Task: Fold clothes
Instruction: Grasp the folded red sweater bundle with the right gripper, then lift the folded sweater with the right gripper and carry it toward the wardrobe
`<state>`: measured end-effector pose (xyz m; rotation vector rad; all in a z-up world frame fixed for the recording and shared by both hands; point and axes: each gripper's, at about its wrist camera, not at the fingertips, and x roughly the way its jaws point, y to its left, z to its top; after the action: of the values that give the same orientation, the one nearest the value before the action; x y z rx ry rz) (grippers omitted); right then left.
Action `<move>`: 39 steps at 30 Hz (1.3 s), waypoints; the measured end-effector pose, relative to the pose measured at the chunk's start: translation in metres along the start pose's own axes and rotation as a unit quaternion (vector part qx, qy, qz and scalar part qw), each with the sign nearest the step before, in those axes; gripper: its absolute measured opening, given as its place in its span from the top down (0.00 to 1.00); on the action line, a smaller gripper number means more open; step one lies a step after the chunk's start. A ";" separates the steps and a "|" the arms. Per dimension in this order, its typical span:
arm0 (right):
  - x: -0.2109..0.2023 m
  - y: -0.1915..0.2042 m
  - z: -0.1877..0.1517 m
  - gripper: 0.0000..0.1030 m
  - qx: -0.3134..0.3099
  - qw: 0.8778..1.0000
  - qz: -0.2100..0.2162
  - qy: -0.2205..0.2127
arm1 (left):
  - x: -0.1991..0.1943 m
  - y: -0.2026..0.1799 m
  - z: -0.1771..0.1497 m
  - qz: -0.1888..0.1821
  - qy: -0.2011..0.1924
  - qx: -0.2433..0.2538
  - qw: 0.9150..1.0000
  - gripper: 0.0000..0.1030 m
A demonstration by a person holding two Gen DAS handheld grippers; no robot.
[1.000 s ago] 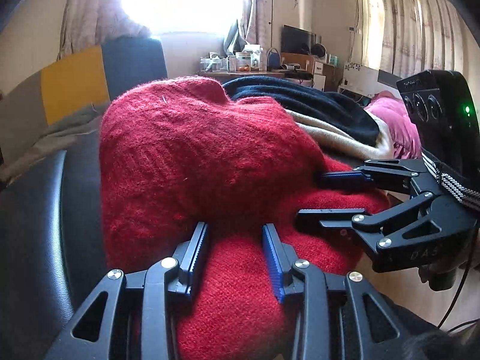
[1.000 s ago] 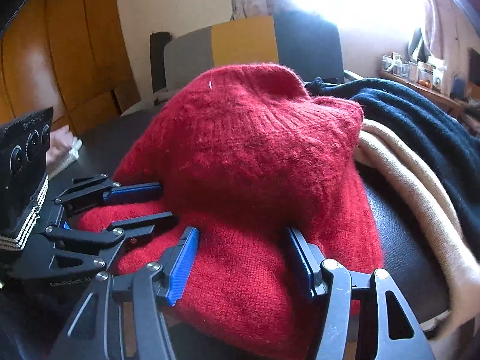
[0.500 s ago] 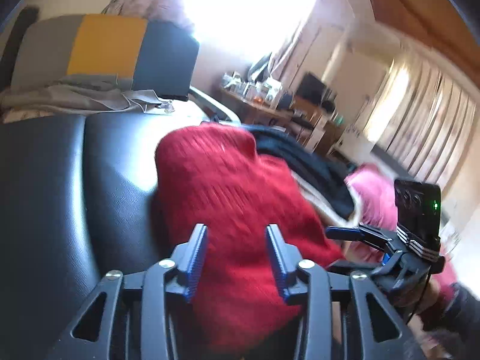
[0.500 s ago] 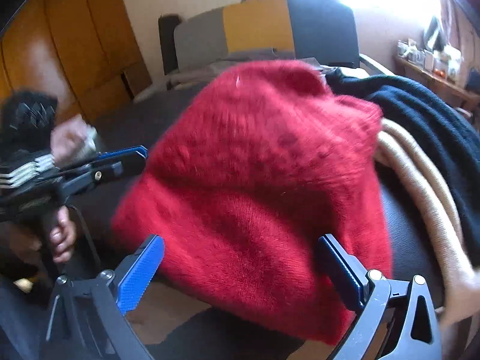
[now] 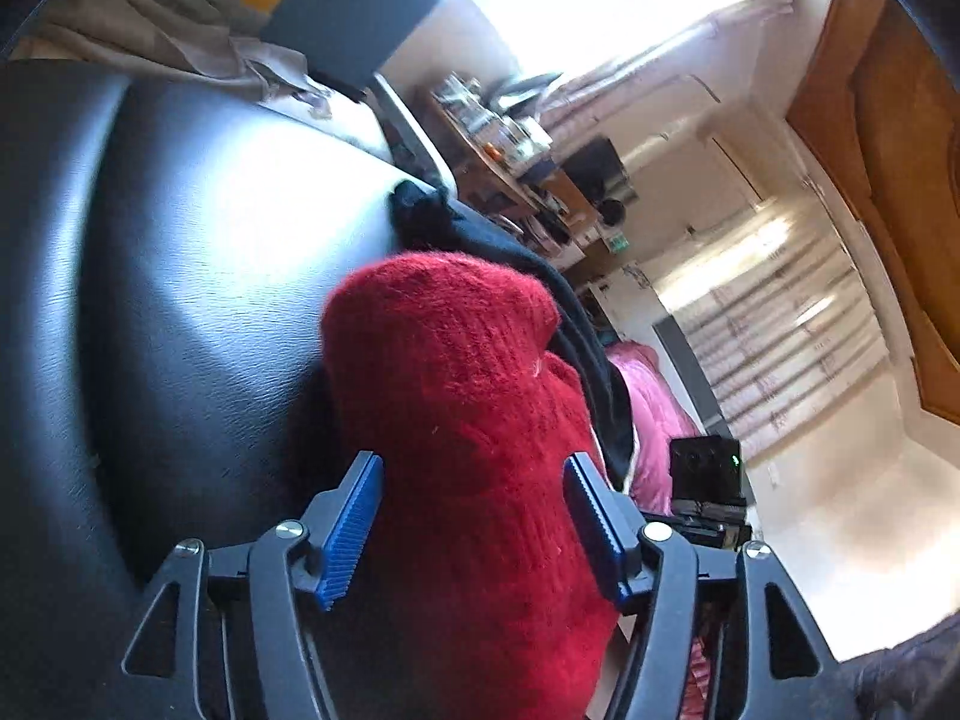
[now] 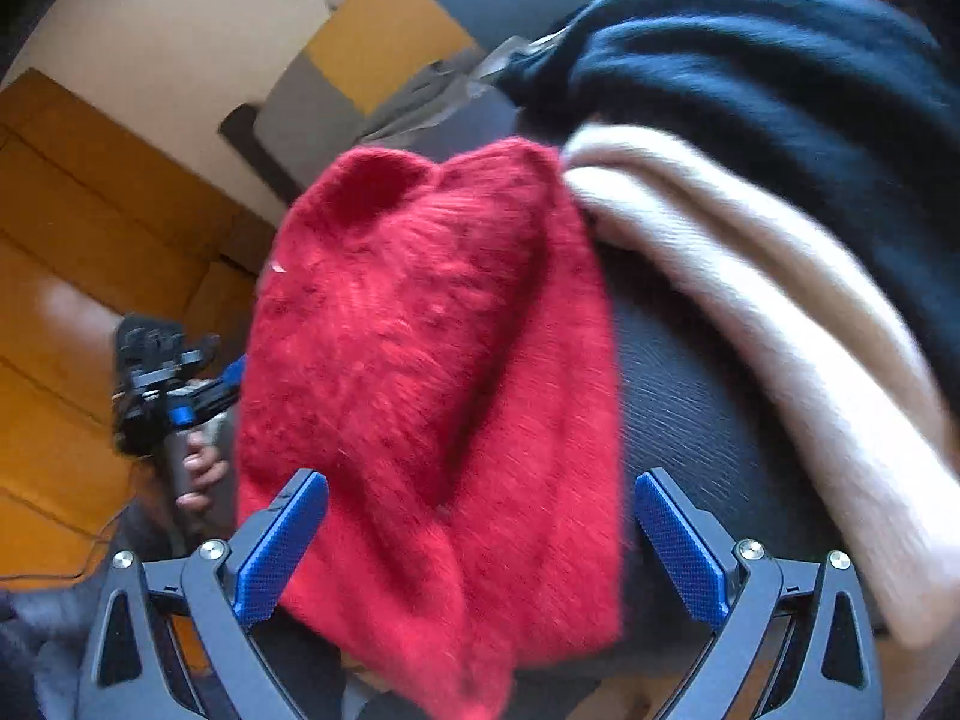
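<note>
We see one fuzzy red knit sweater [image 6: 432,372] bunched in a soft mound on the shiny black leather seat [image 5: 198,276]. Beside it lie two more knits: one ribbed cream [image 6: 750,300], one navy [image 6: 780,78]. Left gripper [image 5: 474,531] jaws opening, pads clear of the wool between them; right gripper [image 6: 480,546] jaws wide, gripping nothing.

Right gripper [image 6: 480,540] jaws wide apart, blue pads clear of the cloth. Fuzzy red knitted sweater [image 6: 432,372] lies bunched on black leather seat [image 6: 678,414], its near end between the jaws. Cream knit garment [image 6: 750,276] just right of it, touching at the far end; dark navy knit garment [image 6: 780,90] beyond that. Left gripper [image 6: 228,381] at left edge of red sweater, hand [image 6: 201,468] on its handle. Grey-yellow cushion [image 6: 372,42] behind, blurred.
</note>
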<state>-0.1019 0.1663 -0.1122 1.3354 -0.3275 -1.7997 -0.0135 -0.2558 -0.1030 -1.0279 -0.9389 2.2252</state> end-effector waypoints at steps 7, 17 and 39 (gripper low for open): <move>0.024 -0.005 0.025 0.00 0.033 0.997 0.061 0.029 | 0.027 0.007 0.004 0.013 0.040 0.032 0.999 0.27; 0.021 0.006 0.013 0.00 -0.009 0.999 0.045 0.021 | 0.037 0.010 0.003 0.009 0.076 0.020 0.997 0.19; 0.156 0.154 0.008 0.52 -0.087 0.977 0.176 0.085 | -0.171 -0.024 -0.069 0.179 -0.151 0.000 0.972 0.64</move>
<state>-0.0478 -0.0460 -0.1128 1.2130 -0.2855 -1.3784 0.1455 -0.3313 -0.0414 -0.9345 -0.9344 2.7409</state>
